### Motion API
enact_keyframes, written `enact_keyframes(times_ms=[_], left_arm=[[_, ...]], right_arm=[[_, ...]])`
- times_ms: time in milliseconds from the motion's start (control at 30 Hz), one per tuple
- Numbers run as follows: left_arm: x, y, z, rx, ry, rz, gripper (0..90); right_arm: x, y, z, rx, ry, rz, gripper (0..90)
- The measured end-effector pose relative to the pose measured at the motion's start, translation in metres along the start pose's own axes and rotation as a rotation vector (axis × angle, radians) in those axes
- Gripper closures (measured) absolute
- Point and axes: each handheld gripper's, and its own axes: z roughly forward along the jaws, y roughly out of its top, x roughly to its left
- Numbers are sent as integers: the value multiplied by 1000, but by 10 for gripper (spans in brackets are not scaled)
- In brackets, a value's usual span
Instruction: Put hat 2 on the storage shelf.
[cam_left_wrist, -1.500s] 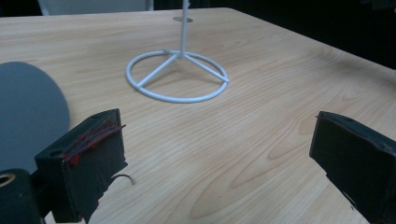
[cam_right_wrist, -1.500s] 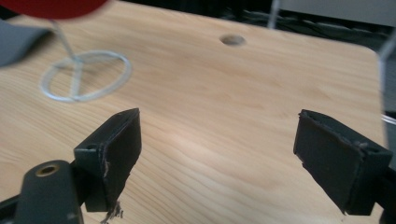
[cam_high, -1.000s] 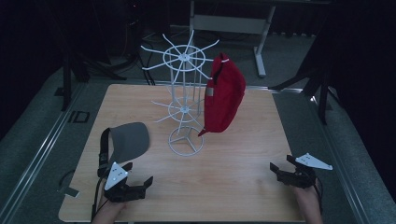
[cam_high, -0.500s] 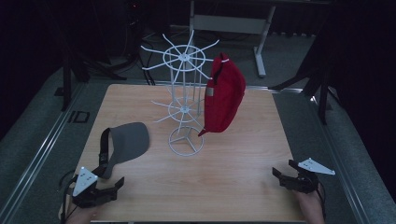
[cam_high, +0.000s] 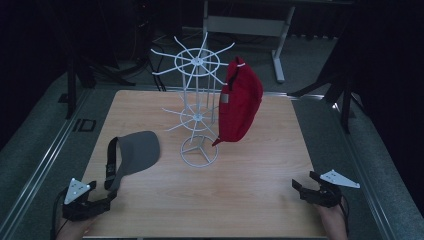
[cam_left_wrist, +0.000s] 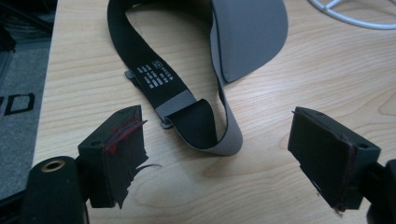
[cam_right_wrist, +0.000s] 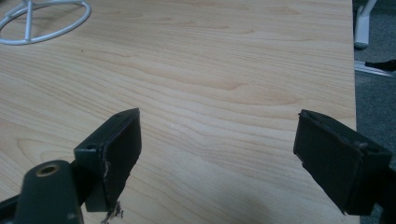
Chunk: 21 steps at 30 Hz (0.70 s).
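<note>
A: Where the high view is consulted, item one: grey visor (cam_high: 134, 153), lying flat on the table (cam_high: 250, 210), left of the white wire rack (cam_high: 196, 114). Strap loop at its near end.

B: Left gripper view adds: strap (cam_left_wrist: 154, 81) black, white printed label on its inner face, grey band curling round the near end; the loop lies just ahead of the fingers (cam_left_wrist: 116, 154), nothing pressed between them.

A: Item two: left gripper (cam_high: 102, 202), near left corner, lying low and pointing towards the strap. Fingers wide apart, having just been closing a little.

B: Item three: right gripper (cam_high: 304, 184), near right corner, held level, pointing across the table. Fingers wide, bare wood between them in the right gripper view.

A: Item four: red cap (cam_high: 240, 102), hanging on the rack's right side. Rack's ring base (cam_right_wrist: 44, 21) appears top left in the right gripper view.
</note>
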Motion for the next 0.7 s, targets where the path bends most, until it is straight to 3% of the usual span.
enact_keyframes(times_ms=[267,400,500,700], left_arm=[[1,7,21,101,54,-34,249],[1,9,26,121,83,-32,351],[1,10,28,114,92,-17,493],[2,11,28,105,110,-26,780]], right_arm=[[1,-3,4,10,1,-4,150],[1,-3,4,10,4,-4,150],[1,-3,5,11,5,-4,150],[1,-3,5,13,6,0,150]])
